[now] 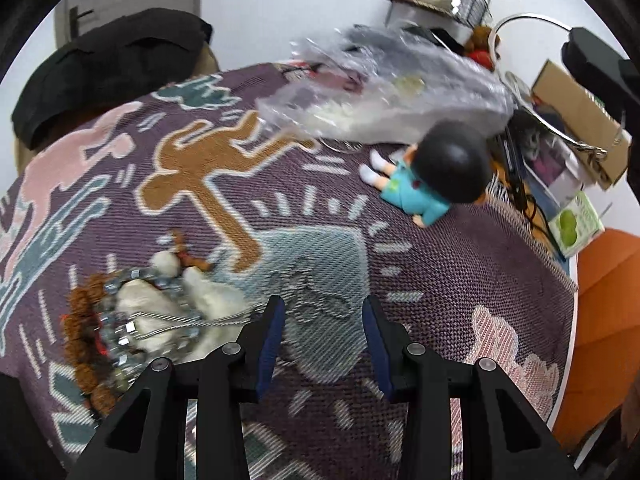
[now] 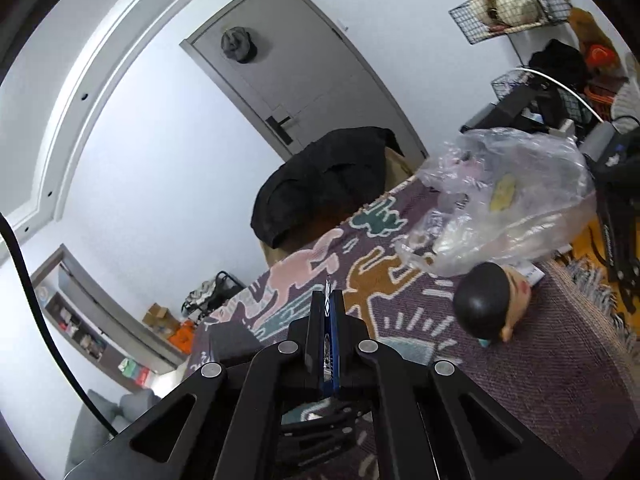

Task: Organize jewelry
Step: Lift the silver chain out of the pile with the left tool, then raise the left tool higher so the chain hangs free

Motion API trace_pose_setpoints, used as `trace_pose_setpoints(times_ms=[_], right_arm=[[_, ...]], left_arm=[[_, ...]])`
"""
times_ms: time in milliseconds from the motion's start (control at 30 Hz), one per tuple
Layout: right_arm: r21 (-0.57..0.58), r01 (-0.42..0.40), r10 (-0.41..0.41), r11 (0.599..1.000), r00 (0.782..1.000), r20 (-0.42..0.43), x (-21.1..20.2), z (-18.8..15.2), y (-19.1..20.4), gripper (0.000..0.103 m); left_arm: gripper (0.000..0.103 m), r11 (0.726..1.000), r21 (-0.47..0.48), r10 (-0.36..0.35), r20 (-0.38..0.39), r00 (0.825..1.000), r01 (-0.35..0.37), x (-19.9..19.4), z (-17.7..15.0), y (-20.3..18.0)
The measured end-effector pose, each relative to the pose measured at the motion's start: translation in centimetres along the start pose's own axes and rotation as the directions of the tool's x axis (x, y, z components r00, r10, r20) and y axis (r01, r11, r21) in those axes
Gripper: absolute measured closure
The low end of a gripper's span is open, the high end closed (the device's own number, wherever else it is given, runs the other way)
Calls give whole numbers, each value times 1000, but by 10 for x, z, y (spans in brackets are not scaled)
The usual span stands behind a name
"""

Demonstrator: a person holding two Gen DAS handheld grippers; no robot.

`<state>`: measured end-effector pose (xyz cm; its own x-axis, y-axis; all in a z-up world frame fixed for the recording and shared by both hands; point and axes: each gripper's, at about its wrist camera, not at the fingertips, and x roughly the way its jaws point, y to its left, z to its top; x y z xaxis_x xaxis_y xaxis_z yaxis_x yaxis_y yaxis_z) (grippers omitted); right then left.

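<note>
Jewelry (image 1: 132, 320), a tangle of silver chains and crystal links heaped on a white-and-brown plush, is lying on the patterned cloth (image 1: 460, 264) just left of the left gripper (image 1: 324, 312), whose jaws are standing apart with nothing between them. The right gripper (image 2: 329, 296) is holding its jaws pressed together on a small glinting piece I cannot identify. Farther out, a doll (image 1: 432, 176) in teal is lying beside a crumpled clear plastic bag (image 1: 384, 92).

Bare cloth (image 1: 460, 272) ahead lies open; jewelry pile (image 1: 132, 320) (left) and doll (image 1: 432, 176) flank it.
</note>
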<state>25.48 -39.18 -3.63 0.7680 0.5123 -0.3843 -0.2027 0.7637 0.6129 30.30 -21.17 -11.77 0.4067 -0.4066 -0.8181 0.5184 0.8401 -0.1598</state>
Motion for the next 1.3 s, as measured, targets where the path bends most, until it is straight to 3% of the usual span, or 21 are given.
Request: trace_pose_setpoints(times_ms=[233,567,633,733,800,1067,1300], right_arm=[[32,41,-41,999,999,3,-11,-5,-24,100],[65,46,-46,997,999,-2,-13,-9,-37,100],[67,46,-45,997,999,-5,-12,-11,-37,100],[70,48,-47,996,999,-3,-13,-12,-38,100],[71,48,-48,996,999,-1,-14,-12,-38,100],[70,47,-46,996,999,-10,-11,-16,-34,100],[63,38,-37,997,999,-16,-6,-18,-27,100]], left_arm=[[61,994,29,105,-3,994,-105,19,5,-6],[62,992,24,121,27,992,-121,21,5,1],[85,991,5,131,32,991,-131,20,5,6],[88,995,-48,84,25,996,-83,17,5,17],[90,995,-42,92,23,996,-91,14,4,18],[90,996,-56,82,135,987,-75,-40,16,23],[90,992,-67,120,262,958,-106,-110,37,32]])
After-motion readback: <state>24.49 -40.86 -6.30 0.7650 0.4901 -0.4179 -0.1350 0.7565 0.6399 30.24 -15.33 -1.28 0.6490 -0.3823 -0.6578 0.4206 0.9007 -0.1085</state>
